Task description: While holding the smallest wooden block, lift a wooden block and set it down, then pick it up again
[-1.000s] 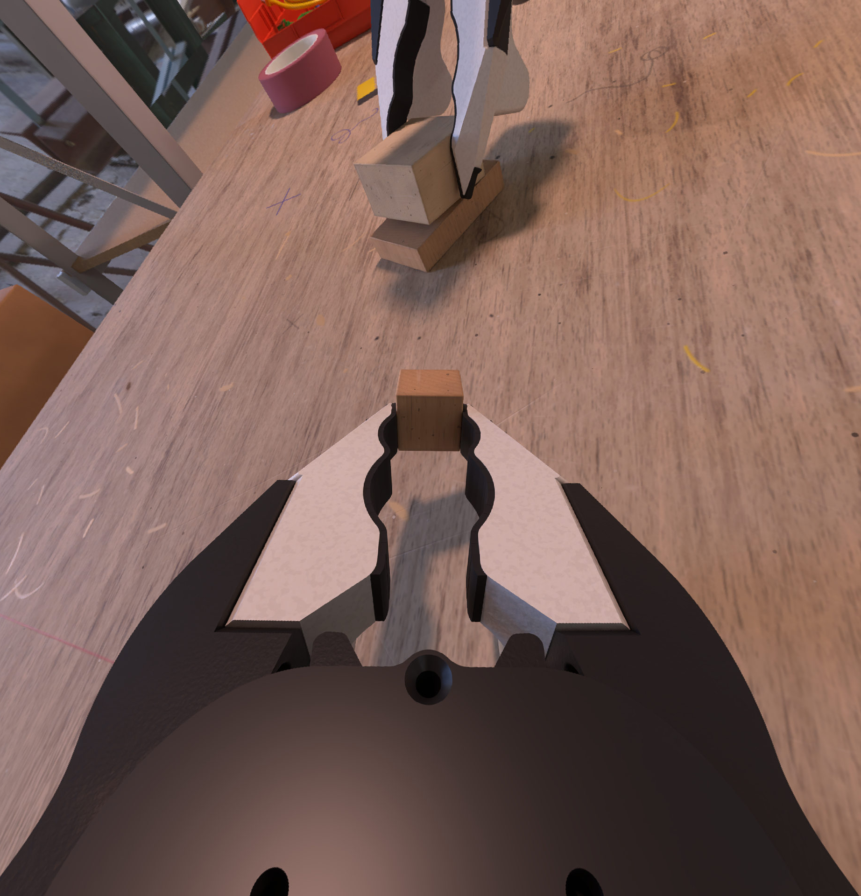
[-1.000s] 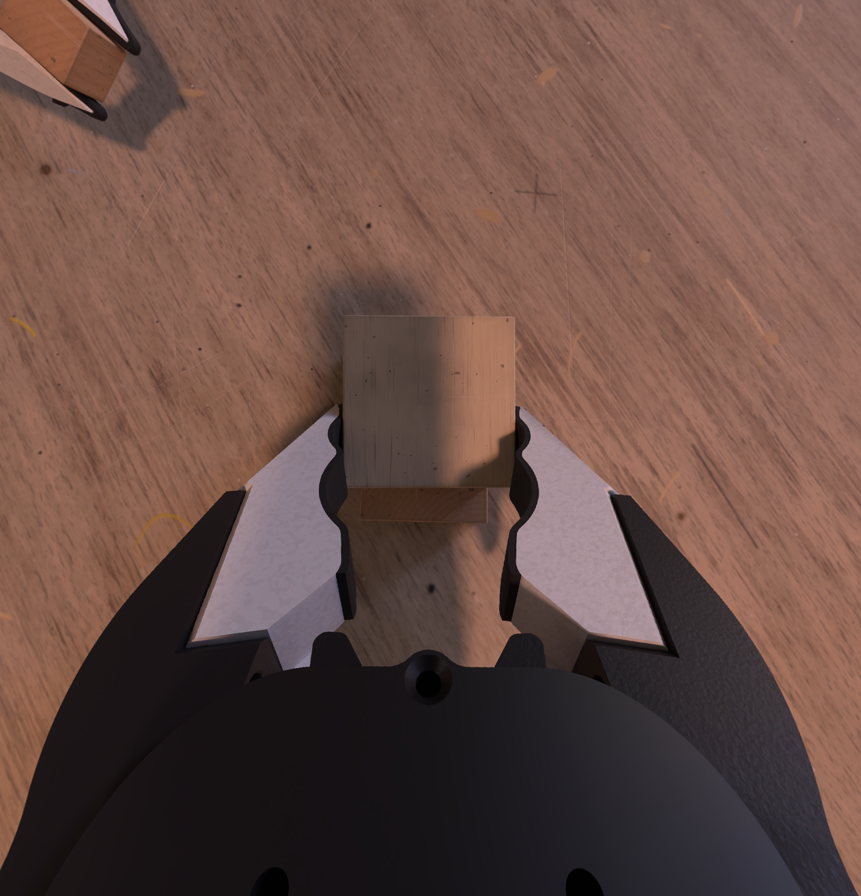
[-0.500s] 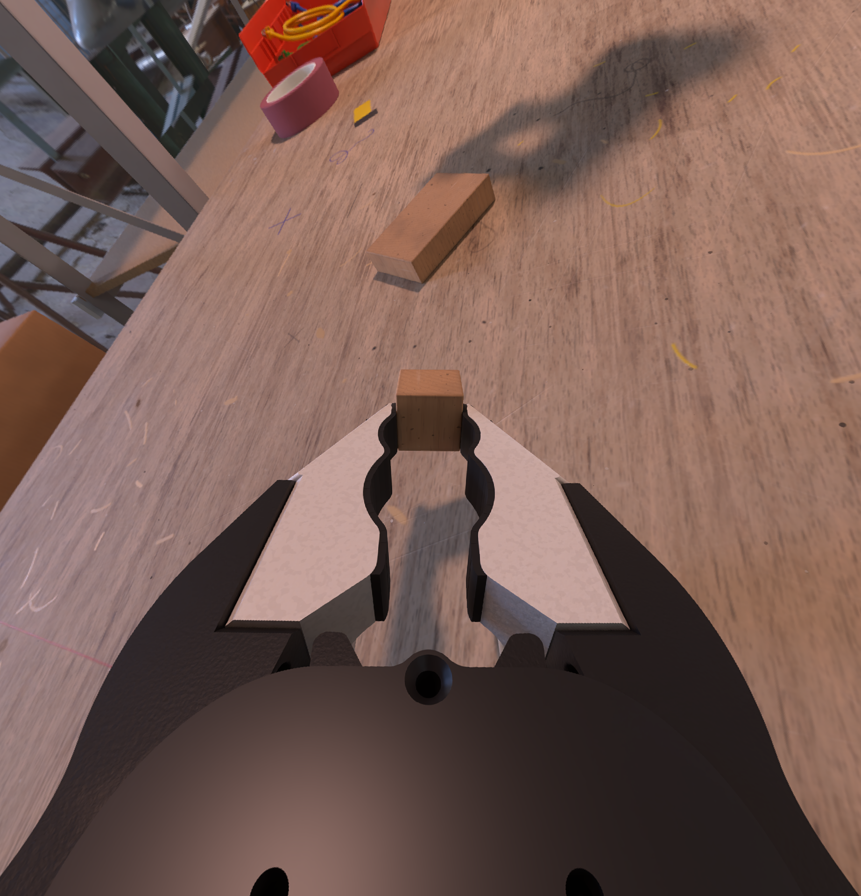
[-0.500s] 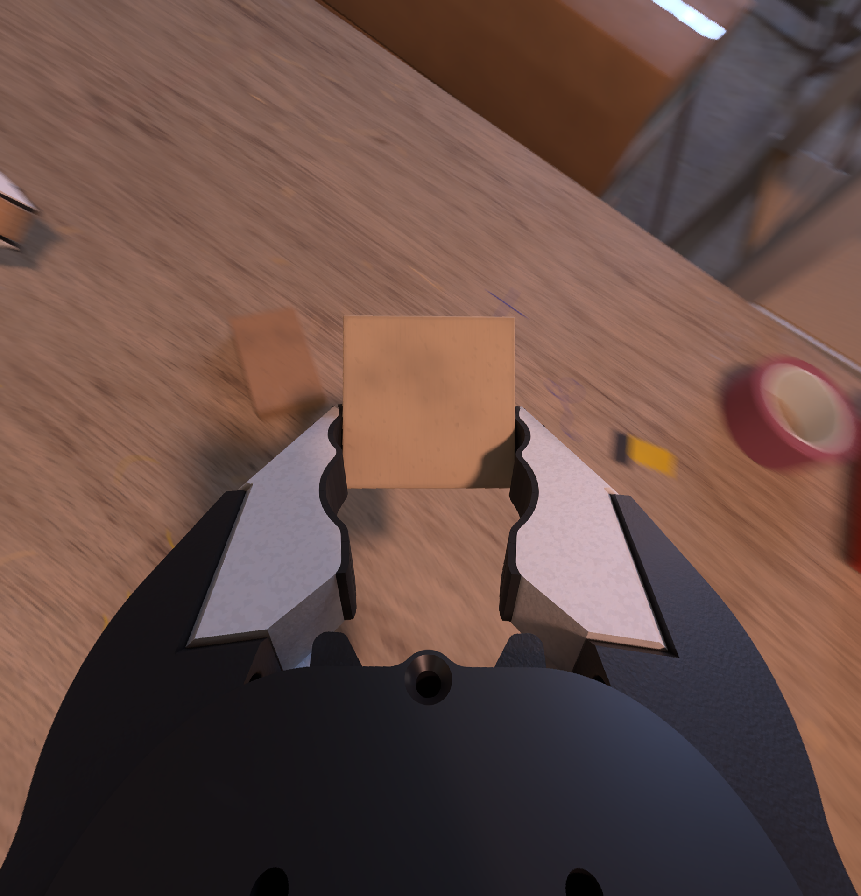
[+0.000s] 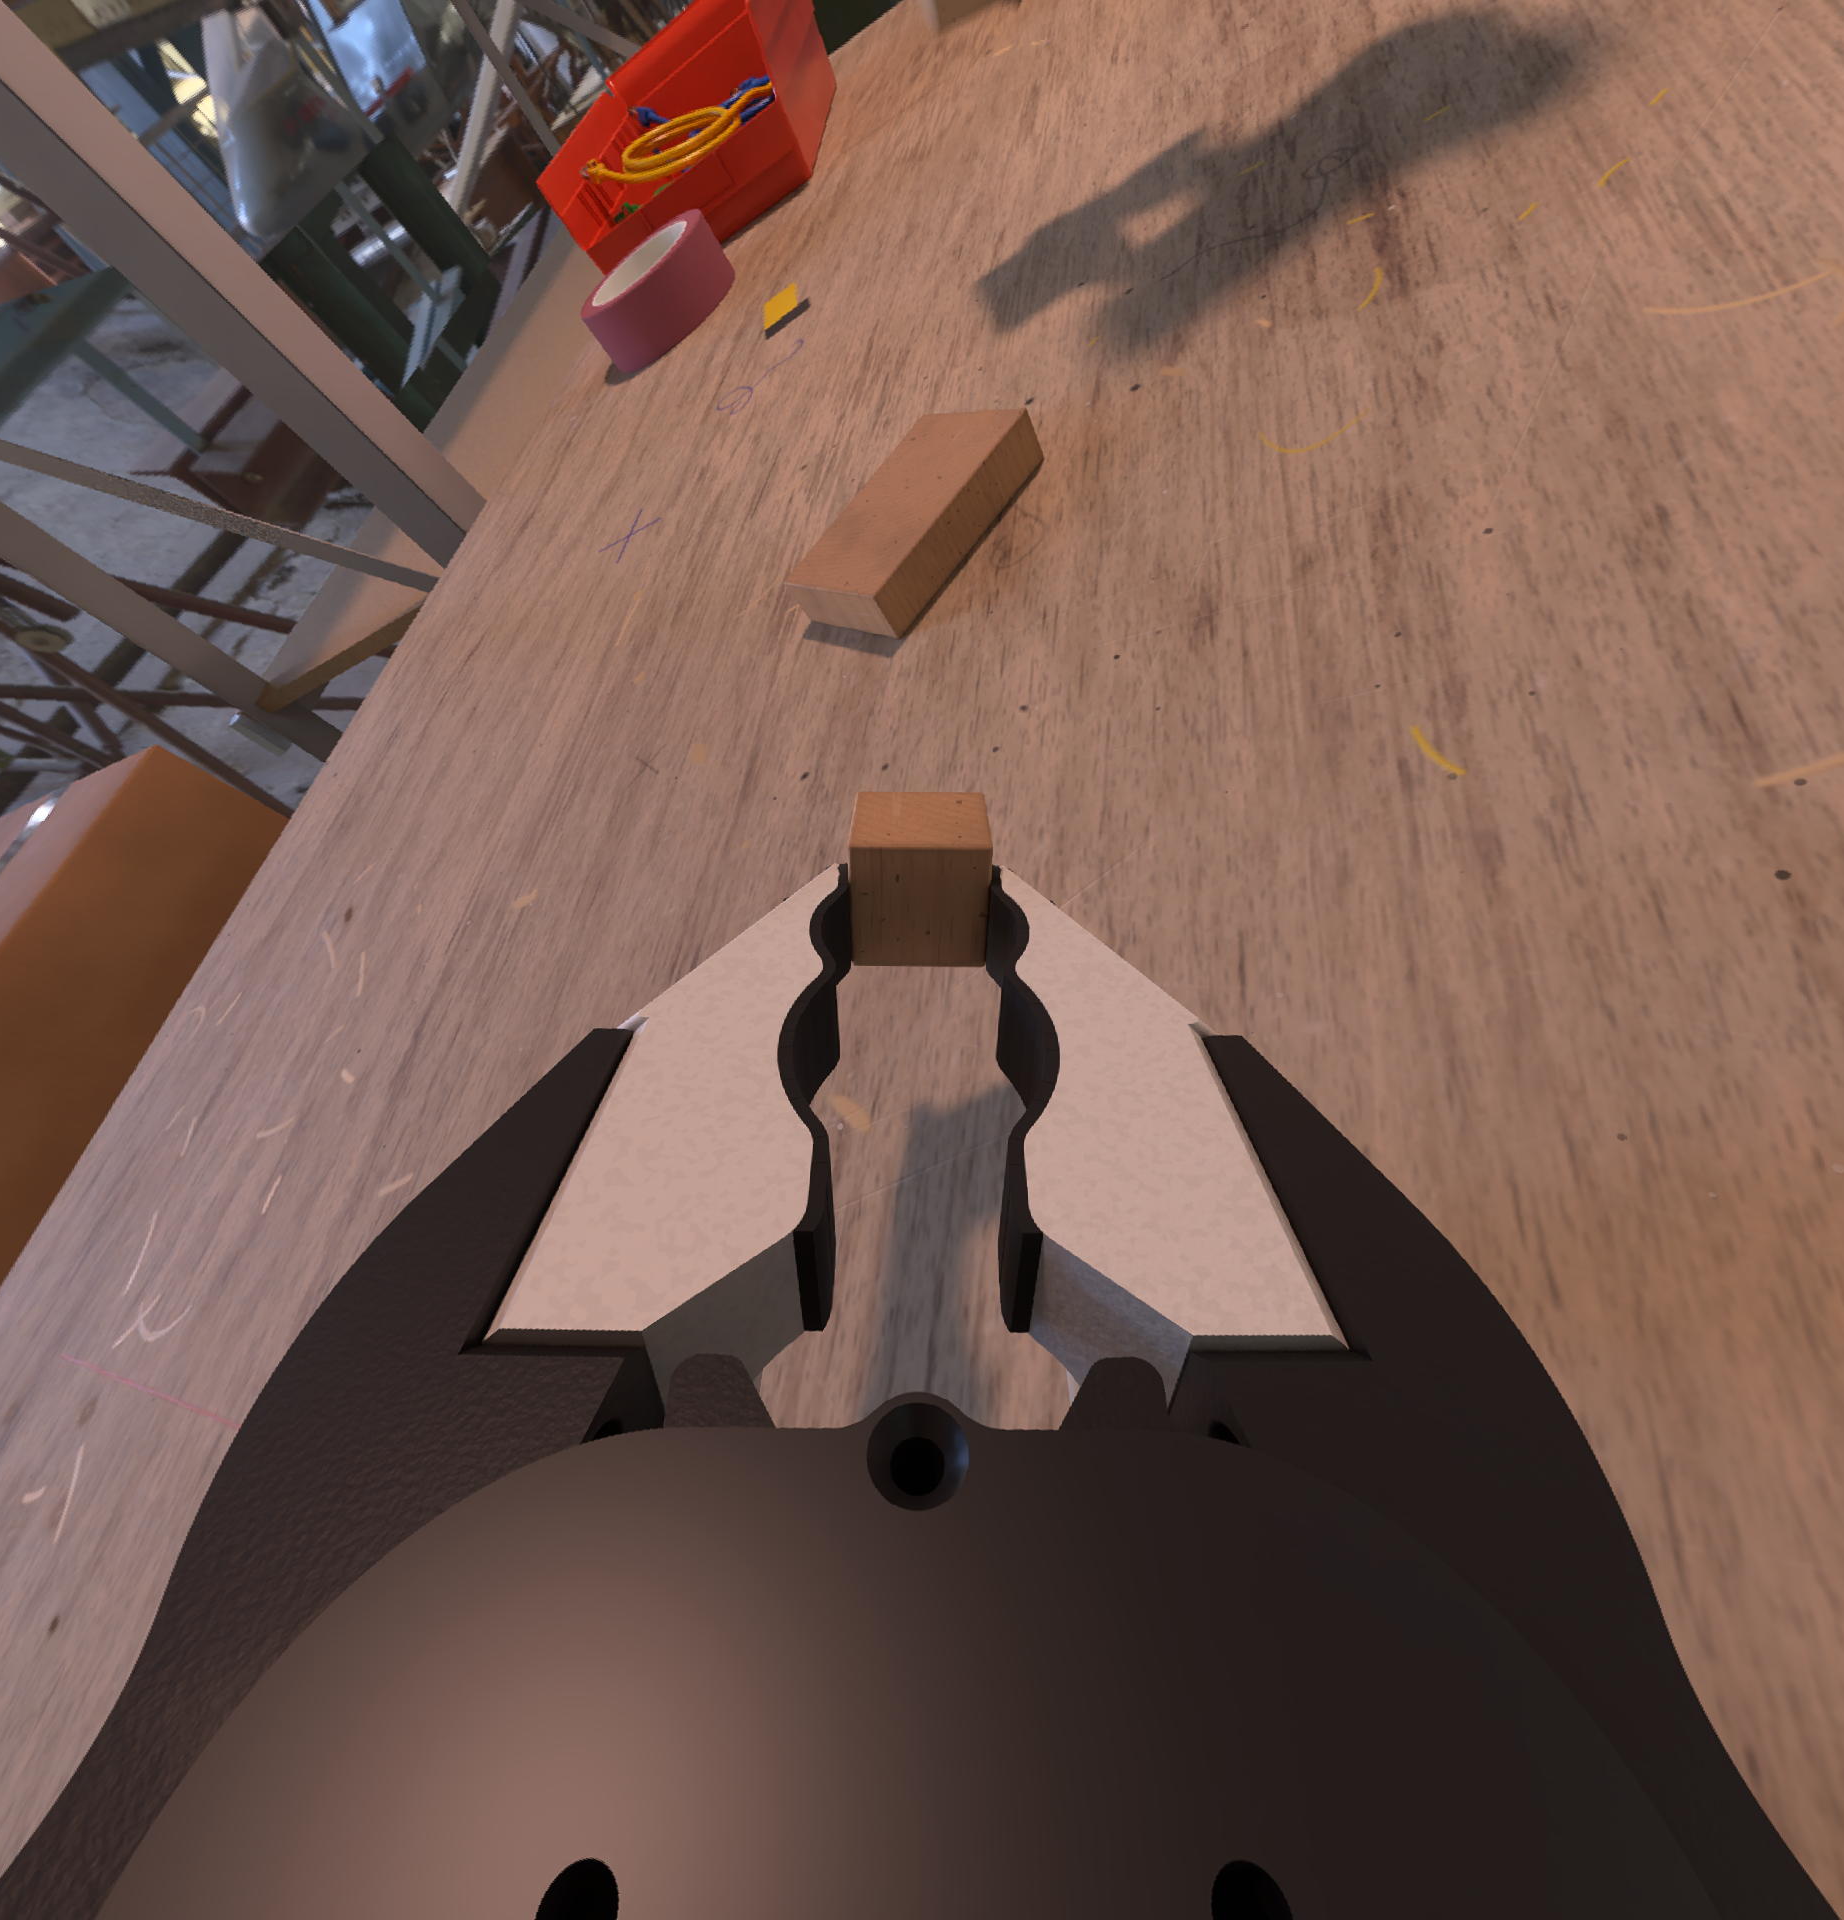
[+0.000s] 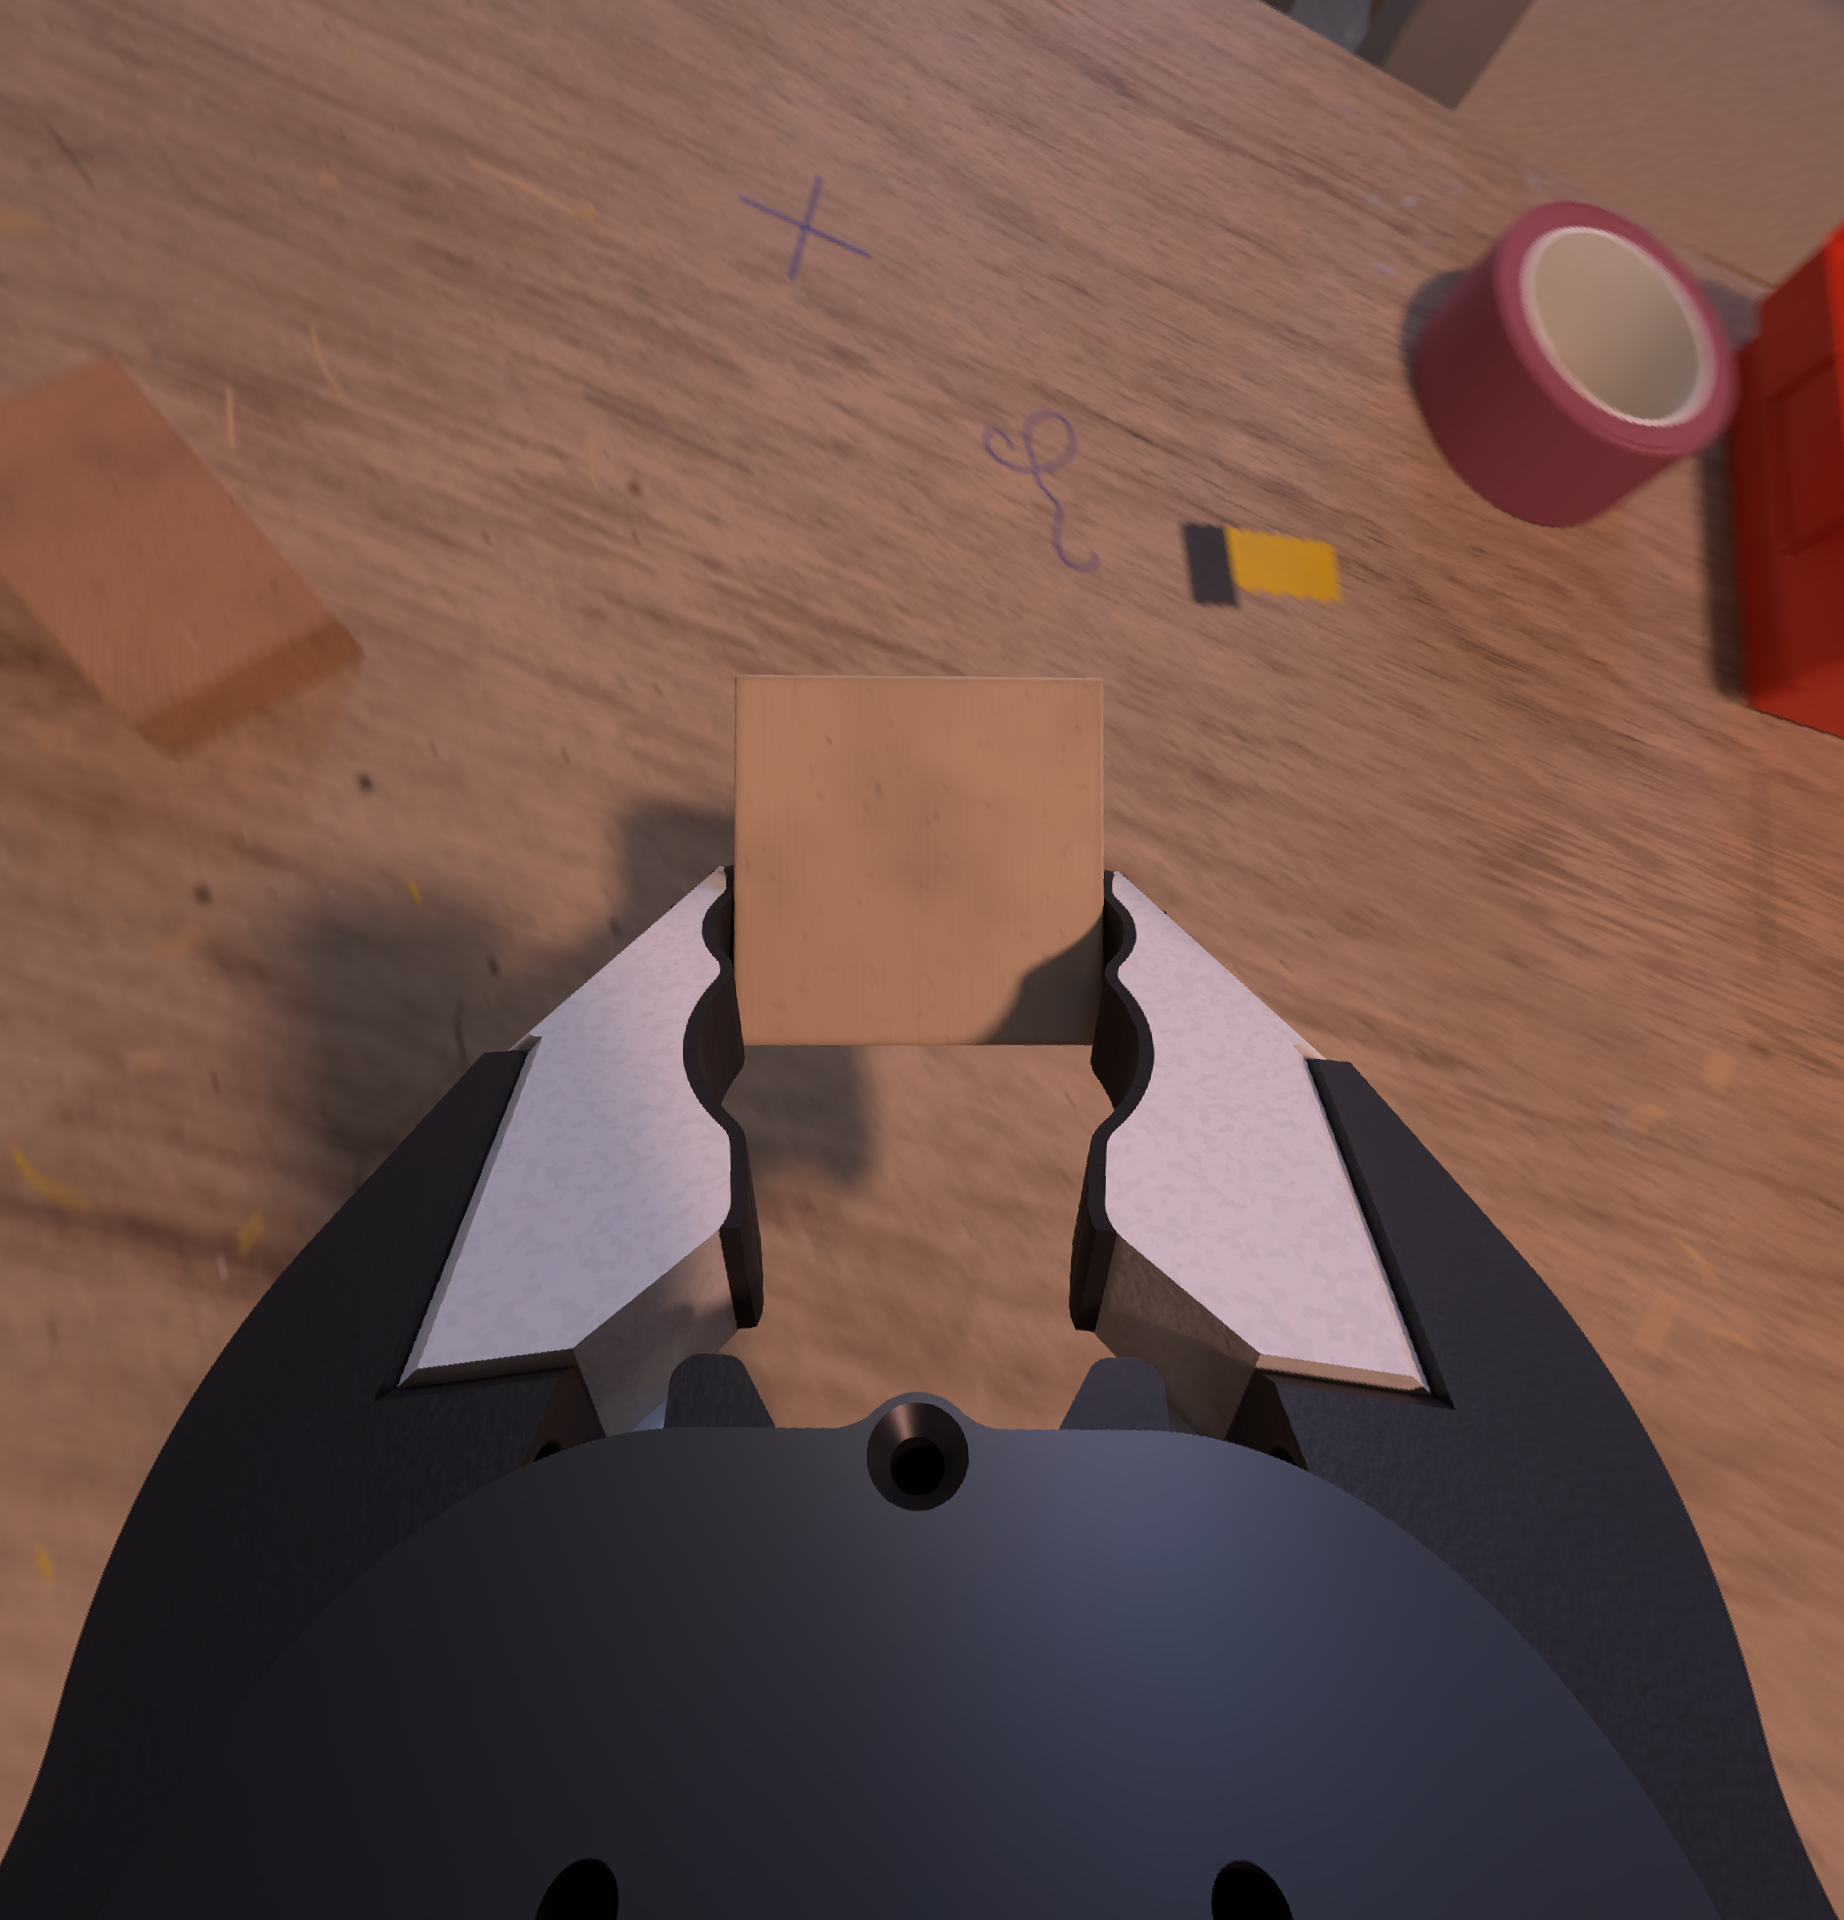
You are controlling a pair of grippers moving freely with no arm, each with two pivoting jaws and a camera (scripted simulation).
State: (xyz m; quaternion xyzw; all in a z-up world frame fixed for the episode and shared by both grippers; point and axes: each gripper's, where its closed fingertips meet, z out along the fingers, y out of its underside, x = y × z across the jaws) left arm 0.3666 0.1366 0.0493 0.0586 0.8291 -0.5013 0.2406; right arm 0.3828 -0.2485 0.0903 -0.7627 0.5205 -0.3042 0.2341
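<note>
Left hand-held gripper (image 5: pixel 919 894) clamps small cube (image 5: pixel 919 881); flat block (image 5: pixel 916 516) beyond.

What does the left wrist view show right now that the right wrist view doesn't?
Only the left wrist view shows the left gripper shut on the smallest wooden block, plus metal framing beyond the table edge.

Only the right wrist view shows the right gripper shut on the square wooden block, held above the table.

Both show the flat wooden block lying on the table, the pink tape roll, the red bin and the yellow tag.
</note>
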